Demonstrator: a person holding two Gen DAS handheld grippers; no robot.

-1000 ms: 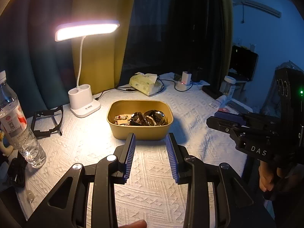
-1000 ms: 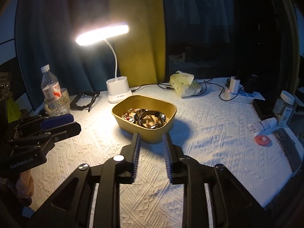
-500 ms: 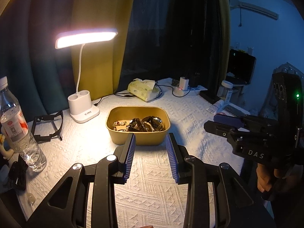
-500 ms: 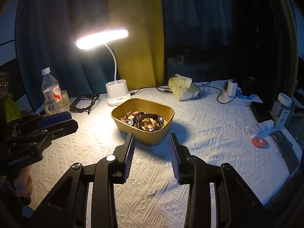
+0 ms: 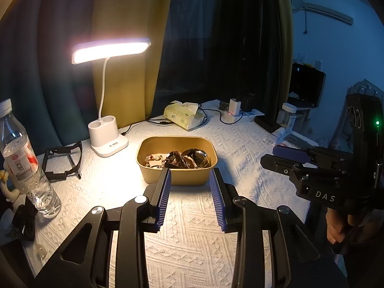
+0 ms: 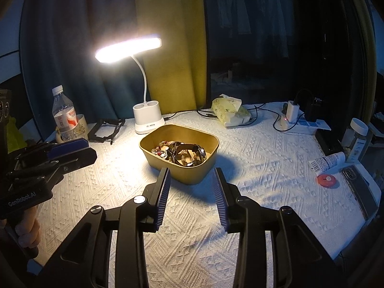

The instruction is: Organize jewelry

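the left gripper (image 5: 191, 175) is hovering over the white cloth with its jaws spread apart and nothing between them, blue pads facing each other, tips lined up just short of the near wall of the yellow bowl (image 5: 177, 176). the right gripper (image 6: 192, 175) is doing the same thing from its own side, jaws parted and gripping nothing, tips close to the bowl's near wall but apart from it. inside the bowl the jewelry (image 5: 178, 159) is sitting in a tangled heap, dark bands and beaded pieces piled together; individual pieces are too jumbled to tell apart. just behind the bowl to the left the white desk lamp (image 5: 108, 136) is shining down on it, head lit bright. further left a black frame (image 5: 63, 160) is lying flat on the cloth, and a plastic water bottle (image 5: 26, 168) is standing upright near the edge. behind the bowl a pack of tissues (image 5: 183, 115) is resting among cables, with a power strip (image 5: 240, 116) to its right. in the right wrist view a small red disc (image 6: 326, 180) and a phone (image 6: 360, 189) are lying well off to the right.
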